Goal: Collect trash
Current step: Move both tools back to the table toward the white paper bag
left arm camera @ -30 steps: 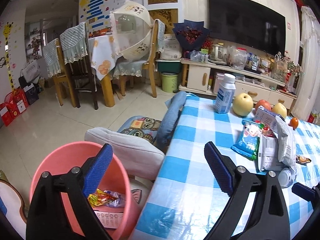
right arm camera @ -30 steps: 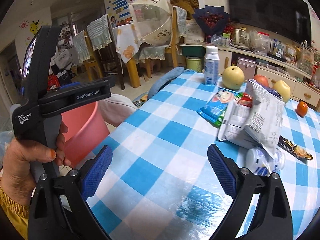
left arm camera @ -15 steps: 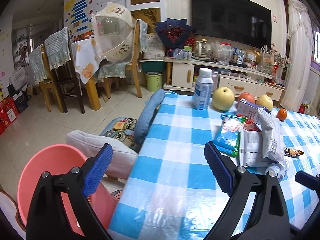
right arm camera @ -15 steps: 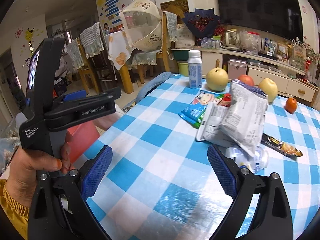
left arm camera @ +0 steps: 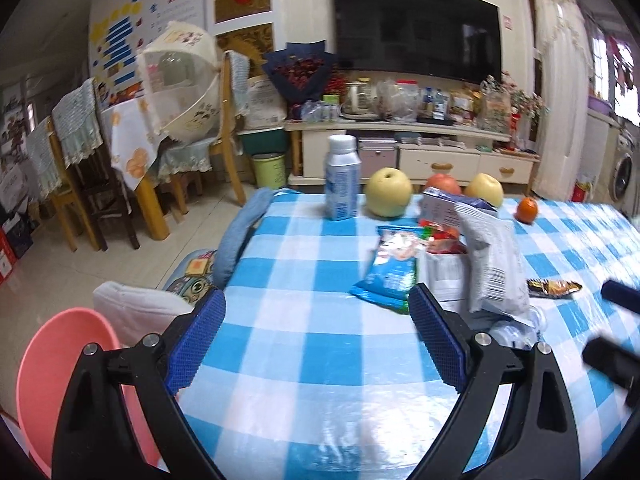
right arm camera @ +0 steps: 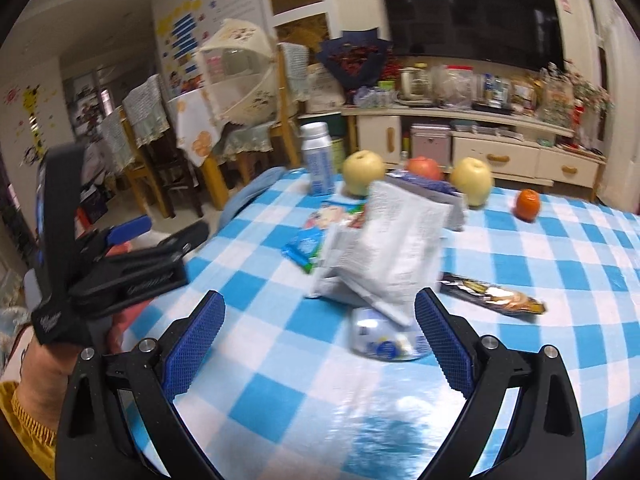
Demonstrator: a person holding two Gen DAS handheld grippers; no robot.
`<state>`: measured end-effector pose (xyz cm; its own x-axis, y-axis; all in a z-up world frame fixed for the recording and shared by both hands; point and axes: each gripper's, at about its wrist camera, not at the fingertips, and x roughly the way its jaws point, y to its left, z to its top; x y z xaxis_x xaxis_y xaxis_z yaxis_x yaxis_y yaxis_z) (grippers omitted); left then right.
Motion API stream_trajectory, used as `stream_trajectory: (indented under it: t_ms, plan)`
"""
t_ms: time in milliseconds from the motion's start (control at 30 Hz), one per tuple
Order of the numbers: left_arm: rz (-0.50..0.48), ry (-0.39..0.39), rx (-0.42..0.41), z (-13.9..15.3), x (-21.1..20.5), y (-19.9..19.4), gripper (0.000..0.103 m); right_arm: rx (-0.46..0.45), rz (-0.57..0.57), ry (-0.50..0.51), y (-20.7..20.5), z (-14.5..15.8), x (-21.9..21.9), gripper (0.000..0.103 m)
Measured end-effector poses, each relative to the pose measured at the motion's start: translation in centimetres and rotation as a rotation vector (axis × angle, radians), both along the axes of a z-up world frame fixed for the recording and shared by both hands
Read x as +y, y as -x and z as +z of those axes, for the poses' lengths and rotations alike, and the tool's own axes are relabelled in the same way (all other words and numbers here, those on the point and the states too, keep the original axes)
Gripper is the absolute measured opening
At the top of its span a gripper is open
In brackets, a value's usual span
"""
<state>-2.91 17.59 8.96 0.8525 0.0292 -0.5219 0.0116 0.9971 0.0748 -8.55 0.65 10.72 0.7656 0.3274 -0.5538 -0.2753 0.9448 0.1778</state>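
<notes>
A heap of trash lies on the blue-checked table [left arm camera: 304, 344]: a grey-white snack bag [left arm camera: 494, 268] [right arm camera: 394, 248], a blue wrapper [left arm camera: 390, 268] [right arm camera: 306, 246], a dark snack wrapper [left arm camera: 554, 288] [right arm camera: 492, 294] and a crushed plastic bottle [right arm camera: 382, 340]. A pink bin [left arm camera: 52, 360] stands on the floor left of the table. My left gripper [left arm camera: 316, 346] is open and empty above the table's near edge. My right gripper [right arm camera: 320, 342] is open and empty, just short of the crushed bottle.
A white-blue bottle [left arm camera: 342, 178], two pears [left arm camera: 389, 193], a red apple [right arm camera: 424, 168] and a tangerine [left arm camera: 527, 210] stand at the table's far side. A cushioned seat [left arm camera: 148, 308] sits between bin and table. The left gripper's handle [right arm camera: 120, 264] shows left in the right wrist view.
Both grippers have moved forward and right, from the bin side toward the trash heap. The heap looms larger; the bin has slid to the left edge.
</notes>
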Motion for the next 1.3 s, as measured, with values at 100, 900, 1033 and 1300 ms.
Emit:
stream_trajectory:
  t_ms: [100, 900, 1033, 1300]
  plan:
    - [-0.023, -0.026, 0.004, -0.3, -1.8, -0.2, 0.093, 0.007, -0.051, -0.019, -0.5, 0.1, -2.4, 0.095]
    - [-0.219, -0.202, 0.146, -3.1, -16.8, -3.8, 0.093, 0.14, -0.363, -0.032, -3.4, -2.4, -17.2, 0.095]
    - [-0.227, -0.241, 0.196, -3.4, -18.6, -6.0, 0.093, 0.16, -0.367, -0.06, -3.6, -2.5, -18.6, 0.095]
    - [-0.206, -0.308, 0.266, -4.1, -20.0, -9.1, 0.093, 0.206, -0.401, -0.104, -4.3, -3.0, -21.4, 0.095]
